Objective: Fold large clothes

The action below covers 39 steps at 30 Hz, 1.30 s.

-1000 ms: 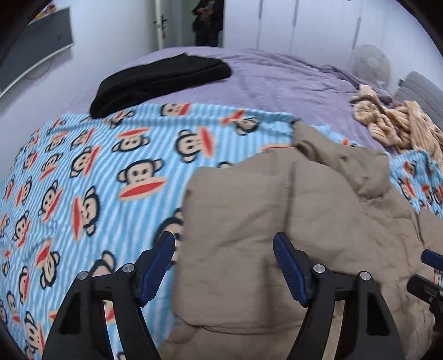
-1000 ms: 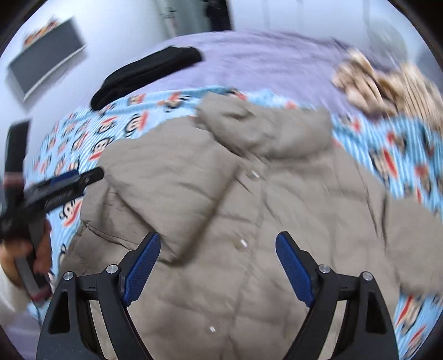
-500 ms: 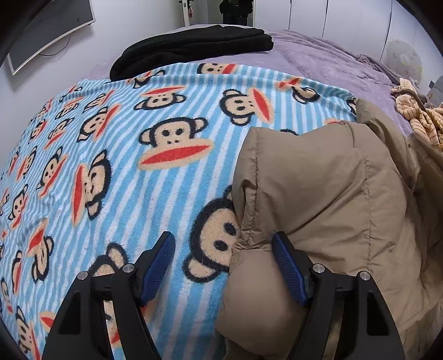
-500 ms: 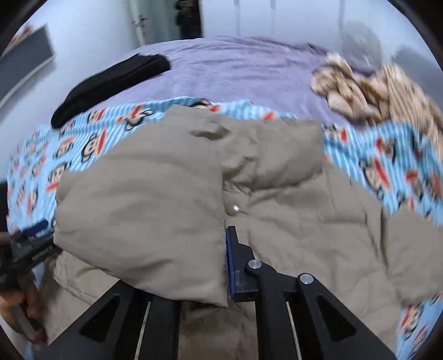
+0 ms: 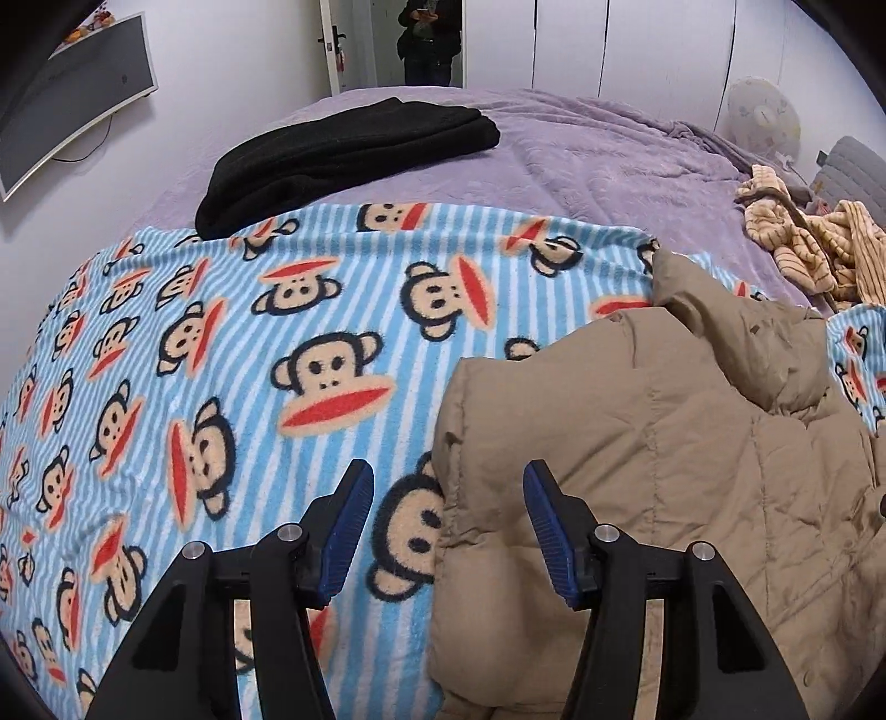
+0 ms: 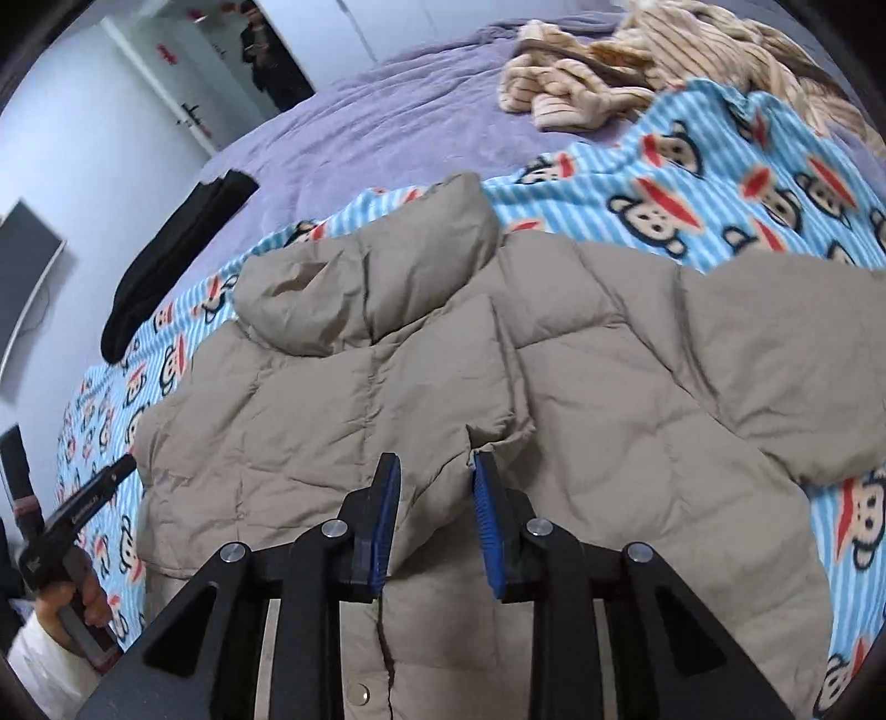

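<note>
Changes noted, bedside:

- Right gripper (image 6: 434,512): a second ago wide open above the jacket (image 6: 581,387); half a second ago clamped on the folded-over sleeve; now its pads stand a little apart, with a fold of sleeve cloth bunched between them.
- Sleeve: formerly spread toward the blanket's (image 5: 221,360) left edge; now laid across the jacket front.
- Left gripper (image 5: 443,526): open throughout; drawn back a little from the jacket's left edge since half a second ago.

A home bedroom: a wide bed (image 5: 609,166) under a purple fleece cover, a blue-striped monkey-print blanket (image 5: 221,360) spread near, a curved wall-mounted screen (image 5: 72,111) at left, white wardrobe doors (image 5: 609,44) far behind.
</note>
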{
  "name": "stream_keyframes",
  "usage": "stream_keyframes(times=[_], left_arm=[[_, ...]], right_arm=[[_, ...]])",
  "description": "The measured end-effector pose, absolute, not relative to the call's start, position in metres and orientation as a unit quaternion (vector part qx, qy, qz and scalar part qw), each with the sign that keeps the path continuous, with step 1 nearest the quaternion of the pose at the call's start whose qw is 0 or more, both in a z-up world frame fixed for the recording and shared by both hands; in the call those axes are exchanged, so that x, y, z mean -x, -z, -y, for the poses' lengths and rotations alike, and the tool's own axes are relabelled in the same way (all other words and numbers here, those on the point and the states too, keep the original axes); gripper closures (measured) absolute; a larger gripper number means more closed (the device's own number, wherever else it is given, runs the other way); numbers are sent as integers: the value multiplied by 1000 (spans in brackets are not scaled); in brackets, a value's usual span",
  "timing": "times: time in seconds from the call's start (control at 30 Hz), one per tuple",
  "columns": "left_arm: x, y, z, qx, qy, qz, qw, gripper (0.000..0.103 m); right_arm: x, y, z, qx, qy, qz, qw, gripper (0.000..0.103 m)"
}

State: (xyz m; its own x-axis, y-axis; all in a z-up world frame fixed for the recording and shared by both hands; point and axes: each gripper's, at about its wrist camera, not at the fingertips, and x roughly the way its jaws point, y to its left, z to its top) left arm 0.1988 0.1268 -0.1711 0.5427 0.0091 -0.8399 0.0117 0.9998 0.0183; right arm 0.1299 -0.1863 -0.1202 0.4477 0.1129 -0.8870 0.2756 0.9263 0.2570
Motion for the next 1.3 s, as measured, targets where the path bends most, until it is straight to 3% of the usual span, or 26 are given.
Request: stream_keyframes(times=[0.13,0.2,0.43,0.57,0.73,0.9,1.0,1.07,1.1,1.17,1.23,1.3], left_arm=[[-207,215,-108,-29,-14,-518,855,43],[-206,225,-107,-19,-19,-521,853,43],[-205,216,-108,-34,-19,-522,852,41],[-195,194,-105,-43,-17,-521,852,41],[-164,173,-71,-60,27,-531,845,41],[-134,161,-17,-71,77,-538,836,41],[-125,156,12,-55,103,-547,829,40],[-118,155,32,-45,115,-553,824,20],[-115,153,41,-45,112,-551,826,0],[-107,150,58,-51,112,-541,832,0],[-103,151,74,-57,120,-547,827,0],[-101,153,87,-58,119,-554,822,0]], right_arm=[[-144,164,177,-139,56,-582,799,73],[-136,178,195,-174,73,-591,784,74],[-94,159,242,-202,138,-578,779,72],[-67,152,273,-304,125,-562,759,71],[-43,151,285,-385,98,-543,740,54],[-19,143,301,-405,101,-530,738,48],[-4,141,321,-415,112,-521,737,34],[7,141,339,-428,122,-512,735,34],[13,141,349,-433,129,-509,733,34],[27,143,373,-451,144,-500,726,33],[38,144,395,-463,158,-489,723,19],[49,144,417,-471,175,-474,723,19]])
